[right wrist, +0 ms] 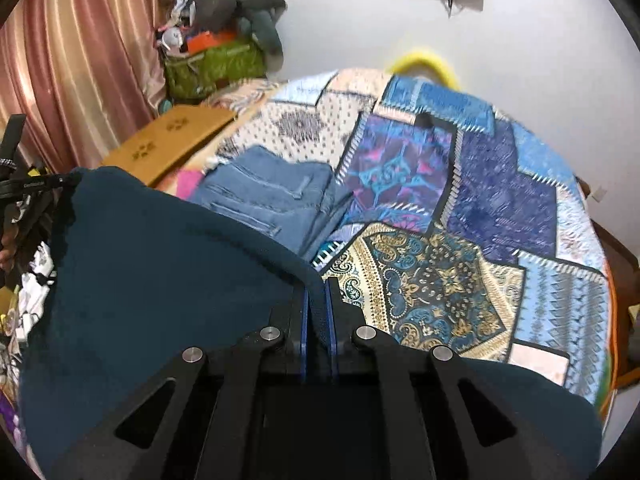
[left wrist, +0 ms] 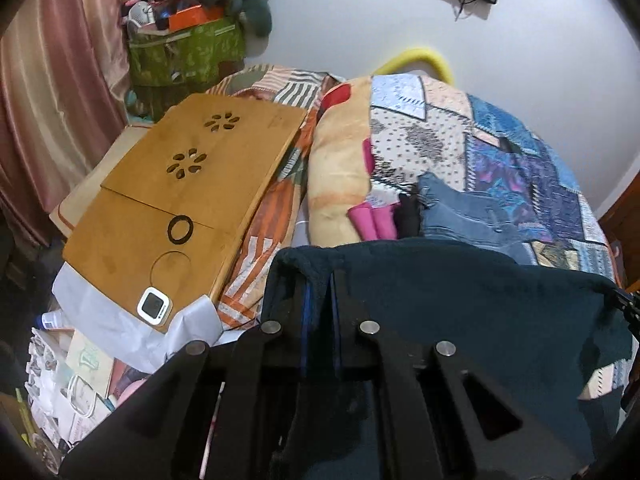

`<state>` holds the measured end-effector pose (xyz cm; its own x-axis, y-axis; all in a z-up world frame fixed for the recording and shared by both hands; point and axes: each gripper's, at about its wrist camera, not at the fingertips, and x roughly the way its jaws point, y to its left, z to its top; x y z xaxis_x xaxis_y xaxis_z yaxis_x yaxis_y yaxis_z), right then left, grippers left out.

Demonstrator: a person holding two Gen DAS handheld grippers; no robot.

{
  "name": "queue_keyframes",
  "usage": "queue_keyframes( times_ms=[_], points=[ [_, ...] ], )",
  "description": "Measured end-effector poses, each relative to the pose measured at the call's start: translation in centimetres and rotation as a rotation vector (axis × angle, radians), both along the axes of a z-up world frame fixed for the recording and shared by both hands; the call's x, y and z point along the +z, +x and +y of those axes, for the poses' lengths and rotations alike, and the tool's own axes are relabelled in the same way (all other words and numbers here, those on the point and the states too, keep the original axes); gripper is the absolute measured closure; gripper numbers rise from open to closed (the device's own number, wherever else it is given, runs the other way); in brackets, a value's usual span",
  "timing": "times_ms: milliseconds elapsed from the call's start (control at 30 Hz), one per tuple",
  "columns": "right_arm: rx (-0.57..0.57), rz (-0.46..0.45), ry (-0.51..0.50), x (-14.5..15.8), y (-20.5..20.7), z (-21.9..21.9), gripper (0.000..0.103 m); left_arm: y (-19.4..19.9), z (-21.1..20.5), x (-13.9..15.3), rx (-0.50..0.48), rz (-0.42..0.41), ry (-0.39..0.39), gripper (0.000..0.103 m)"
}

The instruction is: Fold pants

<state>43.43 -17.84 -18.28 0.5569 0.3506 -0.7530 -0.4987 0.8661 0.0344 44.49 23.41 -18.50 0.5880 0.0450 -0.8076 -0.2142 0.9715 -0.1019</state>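
The dark teal pants [left wrist: 460,312] hang stretched between my two grippers above the bed. My left gripper [left wrist: 318,276] is shut on the pants' upper left corner, with cloth pinched between its blue pads. My right gripper [right wrist: 318,284] is shut on the opposite corner of the same pants [right wrist: 160,264], which drape down to the left. The other gripper shows at the far edge of each view [left wrist: 626,308] [right wrist: 24,188]. The lower part of the pants is hidden below the frames.
A patchwork bedspread [right wrist: 460,208] covers the bed. Folded blue jeans [right wrist: 272,196] [left wrist: 472,220] lie on it, with pink cloth [left wrist: 372,220] beside them. A wooden lap desk [left wrist: 188,200] lies at the left. A green bag of clutter [left wrist: 184,52] stands by the curtain.
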Motion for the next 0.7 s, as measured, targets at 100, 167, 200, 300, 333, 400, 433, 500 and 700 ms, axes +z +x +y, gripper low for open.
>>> queue_keyframes(
  times_ms=[100,167,200,300,333,400,433,500,700],
  points=[
    [0.010,-0.009,-0.005,0.8,-2.6,-0.3,0.096,-2.2,-0.7,1.0,-0.024,-0.012,0.025,0.095],
    [0.017,-0.011,-0.009,1.1,-4.5,-0.6,0.096,-3.7,-1.0,1.4,-0.033,-0.020,0.034,0.095],
    [0.017,-0.010,-0.007,1.2,-5.6,-0.8,0.096,-4.7,-1.2,1.6,-0.039,-0.025,0.038,0.095],
    [0.018,-0.017,-0.008,1.4,-8.3,-1.0,0.096,-8.0,-2.1,2.4,-0.058,-0.047,0.087,0.095],
    [0.017,-0.021,-0.006,1.5,-9.1,-1.1,0.097,-8.9,-2.3,2.6,-0.064,-0.053,0.101,0.095],
    [0.015,-0.021,0.004,1.6,-10.9,-1.4,0.097,-10.9,-2.6,2.9,-0.075,-0.064,0.127,0.095],
    [0.013,-0.022,0.012,1.6,-11.9,-1.5,0.097,-11.9,-2.8,3.1,-0.079,-0.069,0.136,0.095],
    [0.012,-0.021,0.026,1.6,-13.6,-1.6,0.097,-13.6,-3.0,3.3,-0.084,-0.072,0.153,0.095],
    [0.029,-0.026,0.040,1.3,-18.5,-1.6,0.097,-18.8,-2.9,3.3,-0.090,-0.079,0.180,0.095]
  ],
)
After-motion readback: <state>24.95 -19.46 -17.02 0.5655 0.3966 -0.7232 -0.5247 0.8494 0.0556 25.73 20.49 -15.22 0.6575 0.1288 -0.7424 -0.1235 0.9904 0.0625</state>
